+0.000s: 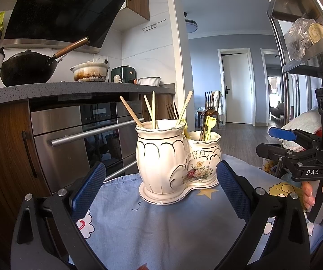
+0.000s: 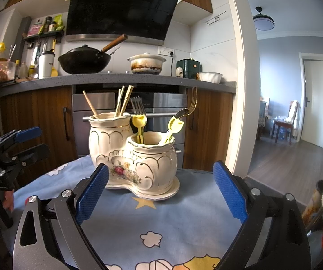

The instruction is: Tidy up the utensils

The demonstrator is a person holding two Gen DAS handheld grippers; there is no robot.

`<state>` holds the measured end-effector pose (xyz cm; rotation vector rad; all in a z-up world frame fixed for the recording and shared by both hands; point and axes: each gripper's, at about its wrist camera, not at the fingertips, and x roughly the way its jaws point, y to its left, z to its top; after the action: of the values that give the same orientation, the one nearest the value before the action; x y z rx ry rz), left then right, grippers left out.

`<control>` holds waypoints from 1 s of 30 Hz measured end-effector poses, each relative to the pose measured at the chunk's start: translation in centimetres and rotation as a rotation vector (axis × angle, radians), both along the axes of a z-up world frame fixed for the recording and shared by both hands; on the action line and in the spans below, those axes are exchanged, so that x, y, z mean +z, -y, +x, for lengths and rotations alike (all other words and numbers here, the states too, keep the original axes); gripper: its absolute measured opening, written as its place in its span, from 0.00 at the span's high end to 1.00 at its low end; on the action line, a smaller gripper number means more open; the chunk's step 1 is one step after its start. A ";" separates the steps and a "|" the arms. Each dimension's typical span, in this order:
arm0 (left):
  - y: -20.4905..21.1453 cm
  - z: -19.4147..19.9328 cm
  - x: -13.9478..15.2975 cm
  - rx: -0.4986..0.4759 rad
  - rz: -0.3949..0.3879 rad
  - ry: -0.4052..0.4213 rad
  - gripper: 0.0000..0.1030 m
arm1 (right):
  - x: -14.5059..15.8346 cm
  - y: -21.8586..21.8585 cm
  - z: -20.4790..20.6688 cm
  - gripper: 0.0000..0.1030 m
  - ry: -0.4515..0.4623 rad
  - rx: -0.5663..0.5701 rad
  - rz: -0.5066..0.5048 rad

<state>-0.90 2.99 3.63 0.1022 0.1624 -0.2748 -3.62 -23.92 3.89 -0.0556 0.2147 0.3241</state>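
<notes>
Tools (image 1: 161,189) (image 2: 161,189) empty, chopsticks (image 1: 152,110) in holder (image 1: 161,157)

A kitchen is shown, fitted with wood-grain cabinets (image 2: 33,121) under a speckled grey counter (image 2: 116,79). A stainless oven (image 2: 161,105) is built in below it, and a slanted black range hood (image 2: 121,6) is mounted above. A dark wok (image 2: 84,60) and a stained white pot (image 2: 146,64) are set on the counter against white wall tiles (image 2: 208,42). A white-framed doorway (image 2: 240,67) is seen to the right, beyond which grey-blue walls (image 2: 278,72), a wood-look floor (image 2: 289,162), a white door (image 2: 316,103), a chair (image 2: 285,123) and a round ceiling lamp (image 2: 263,21) are visible. The room is lit by daylight.
</notes>
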 end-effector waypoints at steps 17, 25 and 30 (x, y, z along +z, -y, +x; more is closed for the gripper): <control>-0.1 0.3 0.0 -0.004 -0.003 -0.015 0.05 | 0.0 0.0 0.0 0.09 -0.001 0.000 0.000; -0.1 0.3 -0.1 -0.004 -0.003 -0.017 0.05 | 0.0 0.0 0.0 0.09 -0.001 0.000 0.000; -0.1 0.4 -0.1 -0.002 -0.004 -0.016 0.05 | 0.1 0.0 0.0 0.09 -0.002 0.000 0.000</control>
<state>-0.53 3.12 3.51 0.0958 0.1776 -0.2783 -3.61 -23.96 3.94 -0.0549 0.2164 0.3241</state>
